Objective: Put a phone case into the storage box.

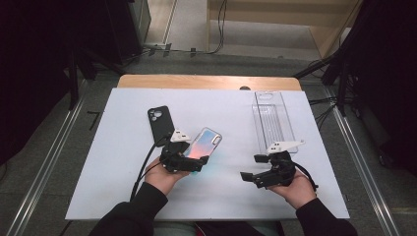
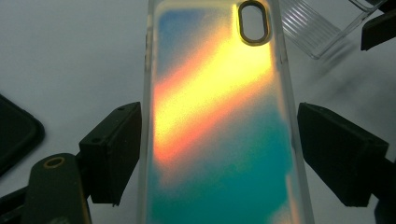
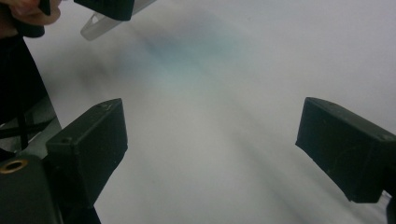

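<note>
On the white surface lies a shimmering phone case, its back shifting from blue through orange and yellow to teal, with an oval camera opening near its far end. It is the landmark here: it lies flat and slanted near the middle of the surface, its camera end pointing away from the person. The left claw sits at the near end of this case, and in the left gripper view the case runs up between the two black jaws, which stand wide on either side of it; the left jaw is right at the case's clear edge and the right jaw stands a little off the other edge, so the case lies between them without being pinched. A black phone case lies just beyond and to the left of the shimmering case, near it but apart, its camera cut-out at the far end. A clear plastic box lies well to the right of the shimmering case, stretched toward the far edge of the surface. The right claw hangs to the right of the shimmering case and nearer the person, well apart from it, below the clear box's near end; in the right gripper view its jaws stand wide with bare surface between them.
</note>
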The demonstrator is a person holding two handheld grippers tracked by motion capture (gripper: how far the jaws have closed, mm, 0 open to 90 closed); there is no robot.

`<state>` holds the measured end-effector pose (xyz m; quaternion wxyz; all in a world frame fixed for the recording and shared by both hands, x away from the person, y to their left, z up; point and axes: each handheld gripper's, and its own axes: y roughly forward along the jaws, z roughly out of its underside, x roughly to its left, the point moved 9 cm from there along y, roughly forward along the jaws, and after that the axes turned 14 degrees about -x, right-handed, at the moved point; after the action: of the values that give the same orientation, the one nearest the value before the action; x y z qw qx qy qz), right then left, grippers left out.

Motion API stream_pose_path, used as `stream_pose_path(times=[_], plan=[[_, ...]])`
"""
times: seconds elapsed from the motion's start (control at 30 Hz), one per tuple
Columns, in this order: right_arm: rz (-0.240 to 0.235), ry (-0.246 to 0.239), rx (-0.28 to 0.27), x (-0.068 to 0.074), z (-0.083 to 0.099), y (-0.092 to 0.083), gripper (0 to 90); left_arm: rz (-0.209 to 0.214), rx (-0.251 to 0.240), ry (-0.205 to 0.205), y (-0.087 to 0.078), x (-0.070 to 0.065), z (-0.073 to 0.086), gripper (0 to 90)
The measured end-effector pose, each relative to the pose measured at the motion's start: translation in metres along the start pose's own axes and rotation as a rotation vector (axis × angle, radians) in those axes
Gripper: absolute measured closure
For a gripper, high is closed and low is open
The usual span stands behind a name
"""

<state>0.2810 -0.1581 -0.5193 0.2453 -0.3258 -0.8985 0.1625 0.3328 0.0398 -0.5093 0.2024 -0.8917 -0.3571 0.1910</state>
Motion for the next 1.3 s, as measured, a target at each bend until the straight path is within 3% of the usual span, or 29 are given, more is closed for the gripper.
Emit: stream_pose_path(times=[0.07, 0.13, 0.37, 0.5, 0.83, 1.0, 1.3], plan=[[0.003, 0.004, -0.003, 0.001, -0.003, 0.003, 7.0, -0.015, -0.015, -0.011, -0.001, 0.002, 0.001, 17.2], [0.038, 0.022, -0.002, -0.002, -0.006, 0.007, 7.1, -0.038, -0.042, -0.017, -0.001, 0.004, 0.002, 17.1], [0.039, 0.055, -0.036, -0.001, -0.017, 0.013, 7.1, -0.075, -0.085, -0.018, 0.003, 0.005, 0.007, 17.1], [0.061, 0.056, -0.051, 0.001, -0.026, 0.019, 7.1, -0.089, -0.150, -0.026, 0.004, 0.006, 0.008, 17.1], [0.036, 0.089, -0.073, 0.009, -0.041, 0.029, 7.1, -0.108, -0.197, -0.026, 0.006, 0.004, 0.008, 17.1], [0.027, 0.100, -0.096, 0.014, -0.051, 0.033, 7.1, -0.129, -0.229, 0.007, 0.006, 0.001, 0.006, 17.1], [0.006, 0.133, -0.124, 0.018, -0.065, 0.043, 7.1, -0.140, -0.312, 0.027, 0.008, -0.006, 0.005, 17.1]])
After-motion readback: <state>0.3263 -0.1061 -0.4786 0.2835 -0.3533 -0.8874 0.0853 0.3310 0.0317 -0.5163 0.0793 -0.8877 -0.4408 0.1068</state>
